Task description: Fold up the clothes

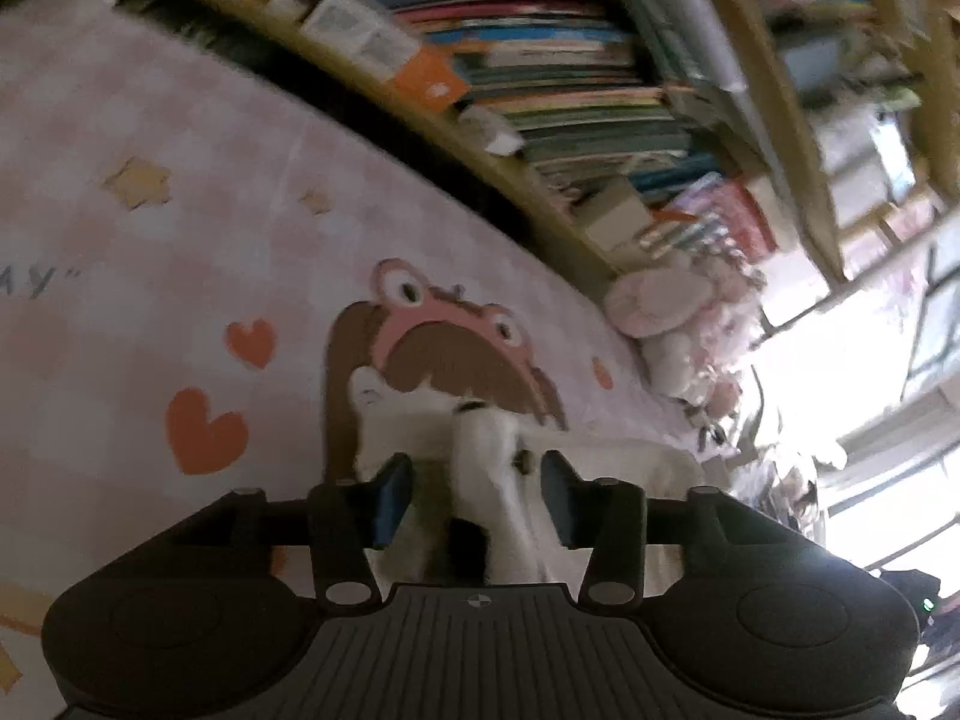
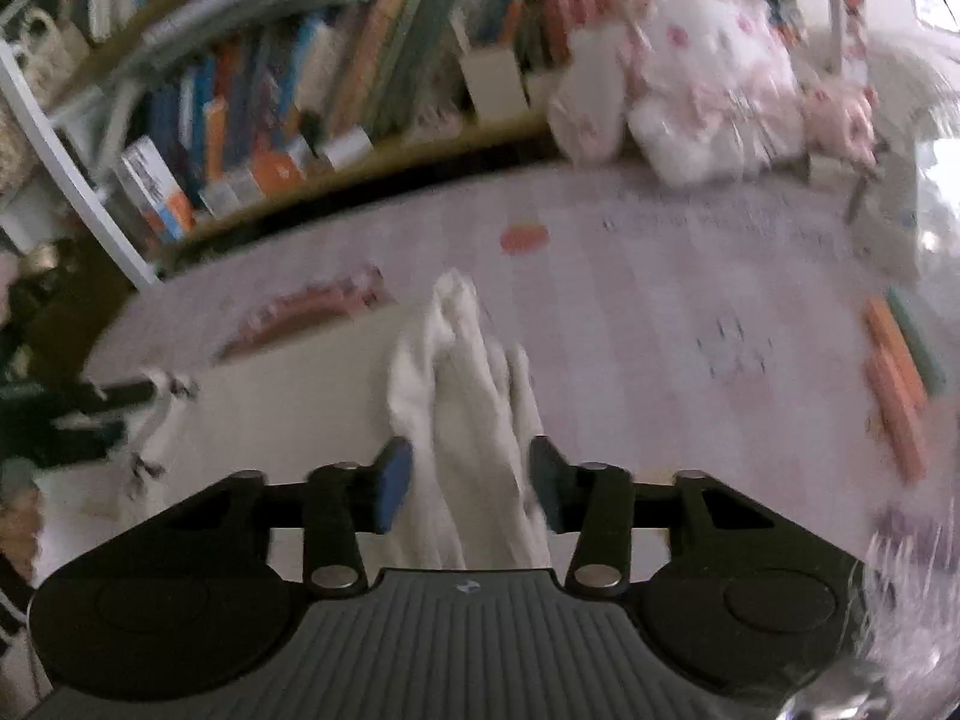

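Note:
A white garment (image 1: 480, 438) lies partly flat on a pink bed sheet (image 1: 180, 180) printed with hearts and a cartoon figure. In the left wrist view a bunched strip of it runs up between the blue pads of my left gripper (image 1: 477, 480), which is shut on it. In the right wrist view another gathered fold of the white garment (image 2: 456, 360) fills the gap between the pads of my right gripper (image 2: 471, 474), which press on it from both sides. Its cream flat part (image 2: 288, 396) spreads to the left. Both views are blurred.
A low bookshelf (image 1: 540, 60) crammed with books runs along the far side of the bed. White and pink plush toys (image 2: 708, 90) sit at the bed's far corner. Bright window light (image 1: 870, 390) is on the right. Orange printed shapes (image 2: 894, 384) mark the sheet.

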`<state>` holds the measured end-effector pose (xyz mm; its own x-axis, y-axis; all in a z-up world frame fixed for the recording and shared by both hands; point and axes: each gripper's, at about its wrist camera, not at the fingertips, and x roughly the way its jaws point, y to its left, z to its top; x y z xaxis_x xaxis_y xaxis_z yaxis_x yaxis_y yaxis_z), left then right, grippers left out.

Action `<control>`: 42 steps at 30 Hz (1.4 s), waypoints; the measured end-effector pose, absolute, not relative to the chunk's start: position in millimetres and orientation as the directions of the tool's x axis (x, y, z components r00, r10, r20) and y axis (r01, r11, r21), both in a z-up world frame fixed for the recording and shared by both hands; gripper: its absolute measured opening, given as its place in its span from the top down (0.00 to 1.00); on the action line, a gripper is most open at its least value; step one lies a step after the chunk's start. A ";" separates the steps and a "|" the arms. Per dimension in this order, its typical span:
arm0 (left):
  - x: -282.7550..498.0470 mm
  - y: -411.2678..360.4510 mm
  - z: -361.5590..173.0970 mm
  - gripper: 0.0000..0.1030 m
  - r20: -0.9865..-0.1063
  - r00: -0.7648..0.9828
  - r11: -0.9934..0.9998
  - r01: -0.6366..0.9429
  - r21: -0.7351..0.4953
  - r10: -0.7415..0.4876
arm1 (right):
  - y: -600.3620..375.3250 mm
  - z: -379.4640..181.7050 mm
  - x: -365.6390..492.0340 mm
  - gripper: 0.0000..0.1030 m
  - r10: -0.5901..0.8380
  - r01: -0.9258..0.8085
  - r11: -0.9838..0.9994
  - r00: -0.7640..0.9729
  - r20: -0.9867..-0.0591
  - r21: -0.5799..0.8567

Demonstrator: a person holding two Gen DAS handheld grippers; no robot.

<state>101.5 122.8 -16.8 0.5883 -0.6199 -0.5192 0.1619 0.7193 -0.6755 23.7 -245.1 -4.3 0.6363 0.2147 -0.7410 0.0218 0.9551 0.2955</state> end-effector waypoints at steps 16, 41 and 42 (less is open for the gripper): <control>115.9 110.6 -21.3 0.85 -0.601 0.599 0.803 0.126 -0.582 -0.529 | -255.0 -17.9 -12.2 0.94 0.223 0.129 0.916 0.624 -0.749 0.381; 9.8 51.9 25.4 0.53 -0.528 0.640 0.826 0.363 -0.432 -0.558 | -256.6 32.1 -16.6 0.64 0.231 -0.006 0.943 0.730 -0.643 0.332; 5.5 45.9 22.7 0.53 -0.540 0.634 0.830 0.363 -0.423 -0.553 | -250.9 31.0 -11.7 0.64 0.248 -0.032 0.944 0.722 -0.646 0.327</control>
